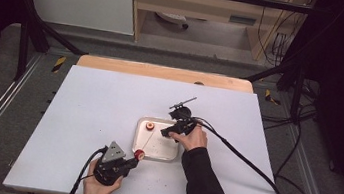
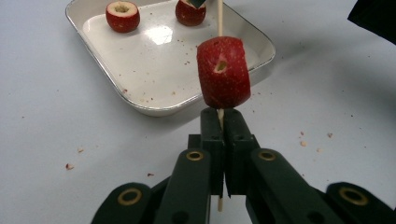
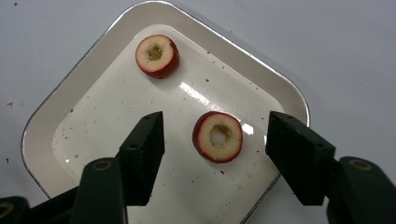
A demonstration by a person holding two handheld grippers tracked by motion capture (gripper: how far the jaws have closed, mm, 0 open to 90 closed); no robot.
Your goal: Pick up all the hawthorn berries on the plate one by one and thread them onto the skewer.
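Here, in the high view, a white tray (image 1: 153, 151) sits near the middle of the white table (image 1: 82, 115). The left gripper (image 1: 132, 158), at about seven o'clock from the tray, holds a skewered apple piece (image 1: 139, 154) just off the tray's near left corner. The right gripper (image 1: 168, 133) lies at the tray's three o'clock edge, the person's hand behind it. One apple ring (image 1: 150, 126) shows at eleven o'clock in the tray.

In the left gripper view, the black jaws are pressed together on a thin wooden skewer (image 2: 220, 18), which stands upright between them. A red cored apple piece (image 2: 223, 72) is threaded on the skewer just above the jaw tips. Beyond it at twelve o'clock lies the tray (image 2: 140, 105), with one ring (image 2: 122, 15) at its far left and another (image 2: 190, 12) beside the skewer's upper end.

In the right gripper view, the jaws stand apart over the tray (image 3: 60, 107), one at eight o'clock and one at four o'clock. A cored apple ring (image 3: 218, 136) lies flat between them, touched by neither pad. A second ring (image 3: 157, 56) lies farther off at eleven o'clock. Small red crumbs speckle the tray floor.
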